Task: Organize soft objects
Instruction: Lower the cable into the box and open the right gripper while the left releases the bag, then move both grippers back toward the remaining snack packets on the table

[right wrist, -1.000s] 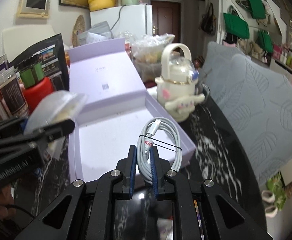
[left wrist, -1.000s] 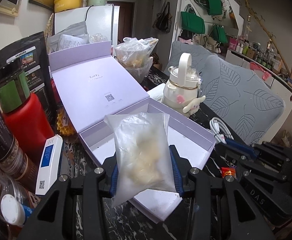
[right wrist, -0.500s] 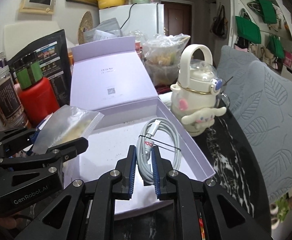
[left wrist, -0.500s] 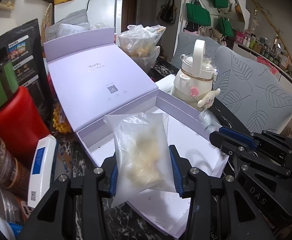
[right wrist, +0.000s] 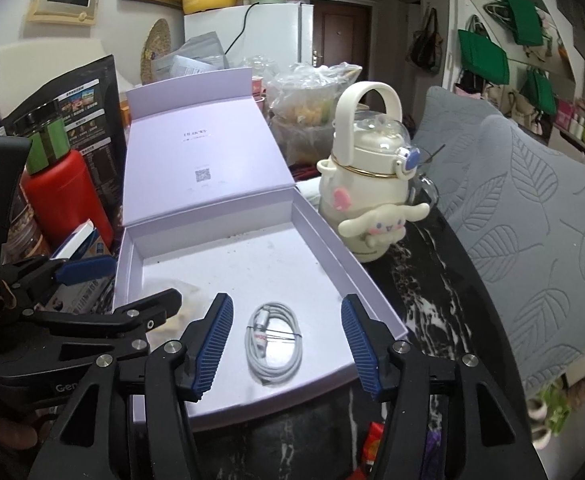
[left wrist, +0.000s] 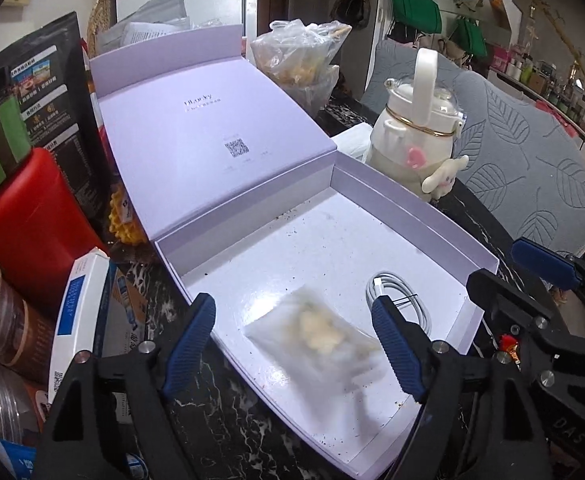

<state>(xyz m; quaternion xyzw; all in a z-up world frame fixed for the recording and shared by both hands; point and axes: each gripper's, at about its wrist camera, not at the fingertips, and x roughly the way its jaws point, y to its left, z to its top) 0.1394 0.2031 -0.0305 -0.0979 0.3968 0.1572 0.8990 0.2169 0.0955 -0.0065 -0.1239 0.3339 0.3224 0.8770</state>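
An open lilac box (left wrist: 372, 208) (right wrist: 316, 240) lies on the dark marble table with its lid propped back. A clear bag of pale soft pieces (left wrist: 320, 336) lies in the box's near left part; in the right wrist view only its edge (right wrist: 190, 294) shows behind the left gripper. A coiled white cable (left wrist: 402, 300) (right wrist: 274, 338) lies in the box beside it. My left gripper (left wrist: 292, 344) is open just above the bag. My right gripper (right wrist: 286, 342) is open above the cable.
A cream character kettle (left wrist: 416, 140) (right wrist: 368, 184) stands right of the box. A red canister (left wrist: 24, 220) (right wrist: 66, 196), jars and a blue-white carton (left wrist: 80, 312) crowd the left. A grey leaf-pattern cushion (right wrist: 532, 220) is on the right. A plastic bag of food (left wrist: 304, 56) sits behind.
Both grippers have opened. The bag has dropped from the left gripper and the cable from the right; both now lie on the box floor.
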